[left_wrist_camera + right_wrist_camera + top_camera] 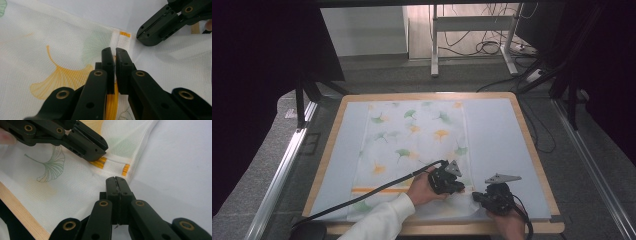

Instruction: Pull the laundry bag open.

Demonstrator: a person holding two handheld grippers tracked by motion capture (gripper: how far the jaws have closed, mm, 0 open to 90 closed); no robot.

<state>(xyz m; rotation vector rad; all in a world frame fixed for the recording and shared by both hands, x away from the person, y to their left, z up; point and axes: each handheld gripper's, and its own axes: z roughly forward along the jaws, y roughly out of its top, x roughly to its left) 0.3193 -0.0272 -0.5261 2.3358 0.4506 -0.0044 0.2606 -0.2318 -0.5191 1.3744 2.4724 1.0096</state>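
Note:
A thin white cloth [412, 135] printed with green and yellow ginkgo leaves lies flat on the pale mat [497, 135]. An orange stripe [377, 190] crosses its near end. My left gripper [461, 188] rests on that stripe close to the cloth's right edge, its jaws [115, 50] shut on a small pinch of cloth [50, 37]. My right gripper [475, 196] points left at the same edge. In the right gripper view its jaws [116, 178] are shut on the cloth's hem [126, 168], a short way from the left gripper [101, 153].
The mat sits on a wood-rimmed table [532, 145]. Bare mat lies to the cloth's left and right. Both cables trail toward the near edge. Beyond the table are grey floor, a desk frame [434, 45] and loose cables.

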